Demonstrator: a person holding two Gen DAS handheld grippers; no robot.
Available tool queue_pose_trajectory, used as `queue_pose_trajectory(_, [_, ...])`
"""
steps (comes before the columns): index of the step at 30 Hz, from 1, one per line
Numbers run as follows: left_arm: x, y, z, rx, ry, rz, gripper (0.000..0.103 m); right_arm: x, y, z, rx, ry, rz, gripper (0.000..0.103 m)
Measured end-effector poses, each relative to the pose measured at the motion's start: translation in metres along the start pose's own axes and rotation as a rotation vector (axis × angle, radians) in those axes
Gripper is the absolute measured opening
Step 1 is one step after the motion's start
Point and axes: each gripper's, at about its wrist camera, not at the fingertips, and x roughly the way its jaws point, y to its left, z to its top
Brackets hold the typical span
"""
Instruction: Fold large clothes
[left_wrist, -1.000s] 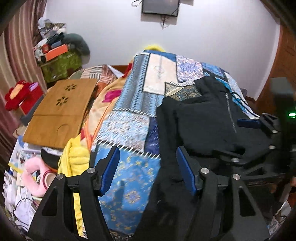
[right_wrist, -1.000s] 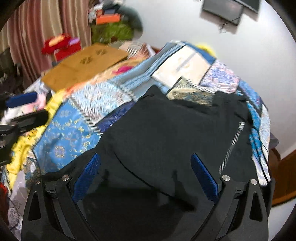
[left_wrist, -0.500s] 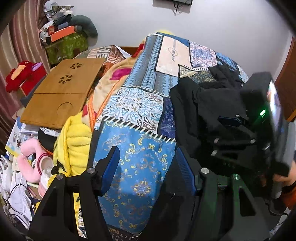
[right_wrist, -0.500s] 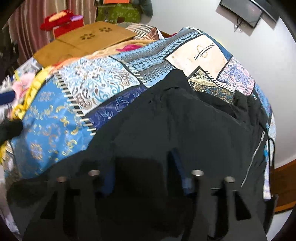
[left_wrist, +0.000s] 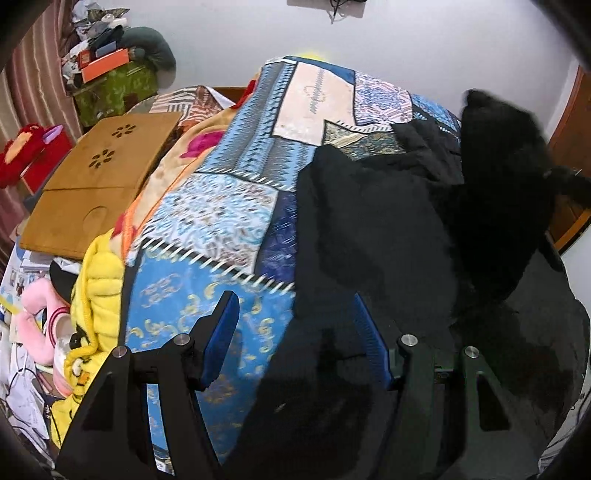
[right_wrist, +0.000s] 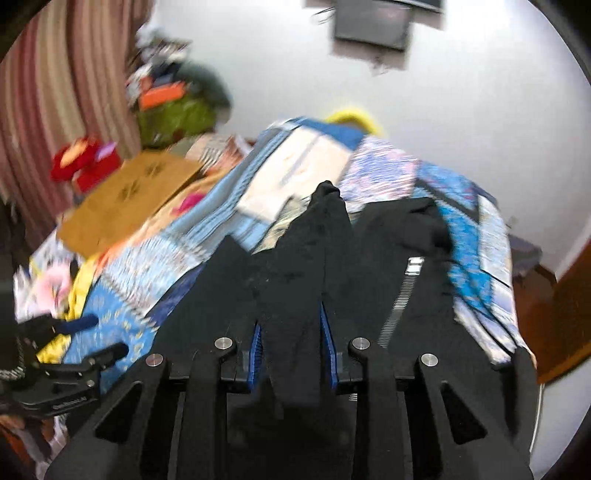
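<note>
A black zip-up jacket (left_wrist: 376, 229) lies on the patchwork bedspread (left_wrist: 229, 210). In the right wrist view my right gripper (right_wrist: 291, 354) is closing, and its blue pads pinch a fold of the jacket (right_wrist: 295, 288), which rises in a peaked ridge ahead of the fingers. The jacket's silver zipper (right_wrist: 402, 295) runs down just right of the grip. My left gripper (left_wrist: 295, 343) is open over the near edge of the bed, with the jacket's left border under its right finger and nothing pinched. It also shows low on the left in the right wrist view, as the left gripper (right_wrist: 105, 334).
A wooden lap desk (left_wrist: 99, 184) lies on the bed's left side beside a yellow blanket (left_wrist: 99, 295). Pink and red soft toys and papers crowd the floor on the left. A cluttered green box (left_wrist: 114, 88) stands by the white wall, and a wooden door (left_wrist: 569, 147) is on the right.
The right gripper went from wide open over the flat jacket to closed on a fold, then rose, pulling the fabric into a peak. The left gripper sank toward the bed's near edge, still open.
</note>
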Motion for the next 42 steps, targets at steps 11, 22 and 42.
queue_pose_trajectory(11, [0.007, -0.054, 0.011, 0.065, 0.003, -0.014, 0.063, -0.041, -0.098, -0.031, 0.17, -0.038, -0.089, 0.022])
queue_pose_trajectory(22, [0.031, -0.102, 0.002, 0.13, 0.089, -0.046, 0.062, -0.01, -0.158, -0.108, 0.385, 0.163, -0.022, 0.022])
queue_pose_trajectory(42, [0.003, -0.151, 0.004, 0.29, 0.005, -0.024, 0.063, -0.074, -0.189, -0.127, 0.407, 0.114, -0.136, 0.031])
